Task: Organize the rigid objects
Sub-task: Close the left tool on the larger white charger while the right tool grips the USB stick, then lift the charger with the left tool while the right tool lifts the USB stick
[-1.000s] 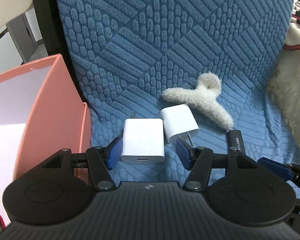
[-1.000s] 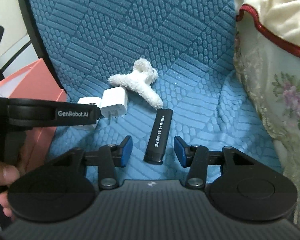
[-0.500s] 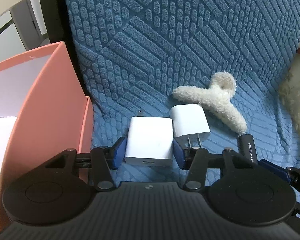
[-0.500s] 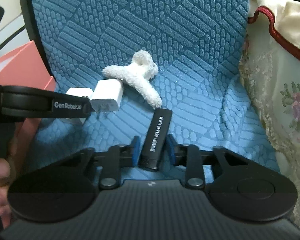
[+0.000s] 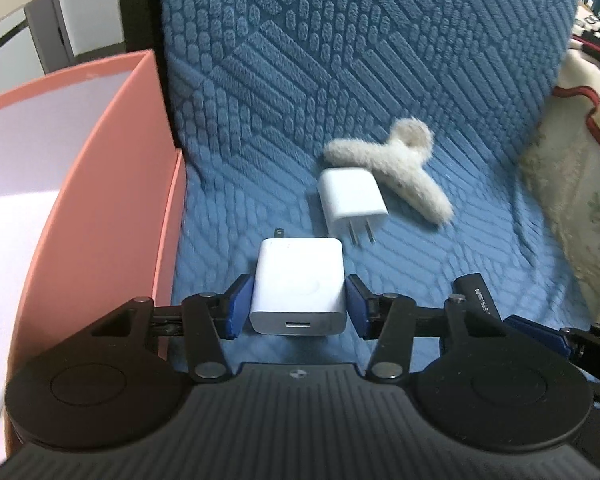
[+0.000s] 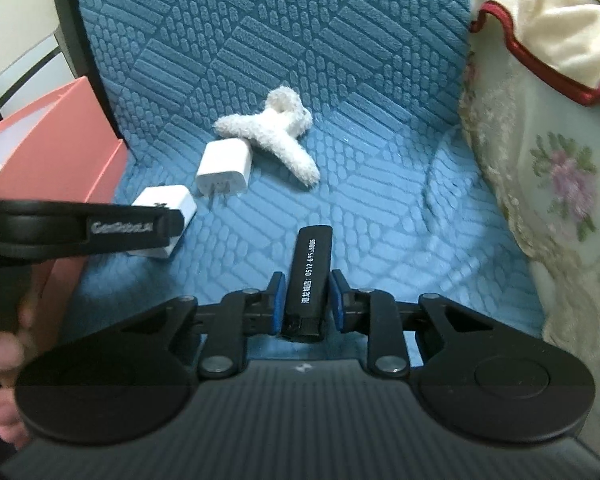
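- Currently the left gripper point(image 5: 299, 307) is clamped on a white charger point(image 5: 298, 286), one blue pad pressed against each side of it, its port facing the camera and a prong showing at its far edge.
- From the right wrist view that charger point(image 6: 165, 210) is partly hidden behind the left gripper's black body; whether it touches the blue cover below cannot be told.
- Just left of the gripper stands a pink box point(image 5: 112, 184), its white inside showing; its outer wall point(image 6: 56, 152) also appears at the left of the right wrist view.
- A second charger point(image 5: 350, 196) lies on the cover point(image 5: 260, 80) beyond the held one, prongs pointing toward the camera; it point(image 6: 225, 168) touches or nearly touches a fluffy white clip point(image 6: 274, 138).
- That clip point(image 5: 392, 166) lies farther back on the cover, its long arm reaching out to the right.
- The right gripper point(image 6: 306, 304) is closed on a black lighter point(image 6: 309, 276) with white print on it, the pads gripping its near end while its far end points away over the cover point(image 6: 380, 208).
- In the left wrist view the lighter point(image 5: 476, 294) shows at the lower right, behind the left gripper's frame.
- A floral cloth point(image 6: 548, 160) covers the right side, with a cream, red-trimmed fabric point(image 6: 540, 12) above it.
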Demonstrator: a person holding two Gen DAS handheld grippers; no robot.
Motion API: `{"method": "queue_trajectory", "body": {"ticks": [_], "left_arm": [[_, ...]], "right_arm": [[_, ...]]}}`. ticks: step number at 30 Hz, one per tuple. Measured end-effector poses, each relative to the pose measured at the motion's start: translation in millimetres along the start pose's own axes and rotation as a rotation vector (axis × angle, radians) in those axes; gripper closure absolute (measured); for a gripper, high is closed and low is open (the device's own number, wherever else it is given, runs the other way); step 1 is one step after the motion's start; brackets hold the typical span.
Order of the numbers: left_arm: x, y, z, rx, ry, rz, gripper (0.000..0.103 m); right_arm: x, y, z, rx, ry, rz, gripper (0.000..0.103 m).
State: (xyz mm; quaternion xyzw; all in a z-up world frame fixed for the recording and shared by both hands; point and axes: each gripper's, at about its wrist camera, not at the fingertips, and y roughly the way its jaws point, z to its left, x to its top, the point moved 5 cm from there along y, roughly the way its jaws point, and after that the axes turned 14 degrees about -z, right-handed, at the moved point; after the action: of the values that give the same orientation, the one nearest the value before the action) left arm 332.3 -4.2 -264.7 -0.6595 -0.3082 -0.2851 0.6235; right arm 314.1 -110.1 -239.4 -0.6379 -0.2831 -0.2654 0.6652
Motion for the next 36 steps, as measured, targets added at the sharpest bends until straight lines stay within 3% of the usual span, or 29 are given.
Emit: {"method": "queue_trajectory", "body": {"ticks": [13,26,36], "left_arm": [[-44,-64,-16,-0.062,-0.011,0.041,0.047],[-93,-127,-4,-0.116,-0.055,0.113,0.047],[-102,-134,3,-0.127,-0.102,0.136,0.045]], "right_arm": [[-49,-59,-2,0.000,0.080,0.085,0.076],[-84,-116,0,-0.022,0.117,0.088,0.076],[-88,-115,3,-0.036,0.079,0.068,0.075]]}}
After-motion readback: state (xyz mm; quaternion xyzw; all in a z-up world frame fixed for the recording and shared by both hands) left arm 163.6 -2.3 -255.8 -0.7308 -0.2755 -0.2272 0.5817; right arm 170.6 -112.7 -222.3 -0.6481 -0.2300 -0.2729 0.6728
